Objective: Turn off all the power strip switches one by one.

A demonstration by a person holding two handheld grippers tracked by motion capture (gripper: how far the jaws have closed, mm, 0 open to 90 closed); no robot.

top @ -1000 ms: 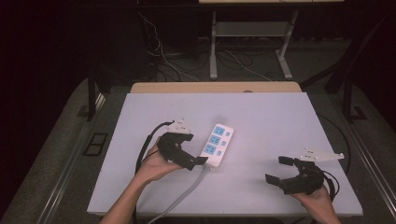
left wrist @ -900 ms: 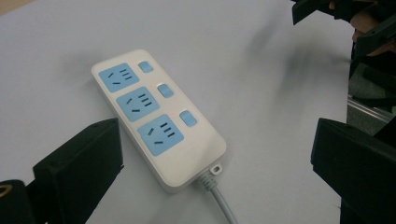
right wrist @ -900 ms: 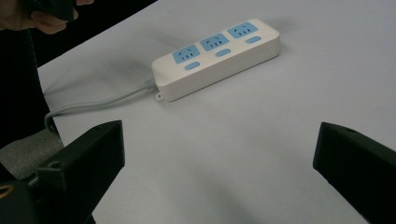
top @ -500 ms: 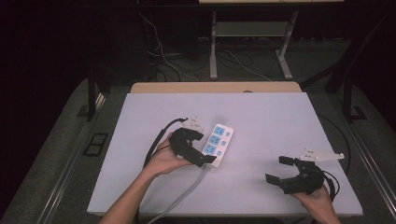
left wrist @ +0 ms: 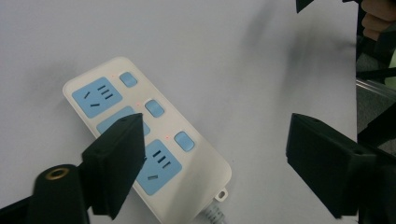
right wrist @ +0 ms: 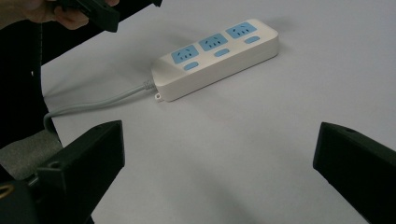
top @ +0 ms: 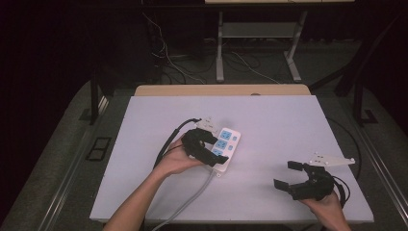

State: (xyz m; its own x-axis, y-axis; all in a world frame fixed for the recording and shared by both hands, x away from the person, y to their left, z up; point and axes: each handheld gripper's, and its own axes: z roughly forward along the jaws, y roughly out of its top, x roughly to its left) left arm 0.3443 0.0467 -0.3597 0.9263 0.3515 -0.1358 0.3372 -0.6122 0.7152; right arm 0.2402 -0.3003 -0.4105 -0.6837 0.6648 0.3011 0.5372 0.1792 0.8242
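- One white power strip (top: 222, 147) lies on the tabletop (top: 269, 120).
- Three blue sockets (left wrist: 96, 96) sit in a row on its top face.
- Three blue switch buttons (left wrist: 154, 108) run beside the sockets, one for each.
- One grey cable (right wrist: 93, 103) leaves the strip's end.
- Two handheld grippers are over the tabletop: the left gripper (top: 211, 150) and the right gripper (top: 287, 175).
- Each gripper has two black fingers (left wrist: 116, 158).
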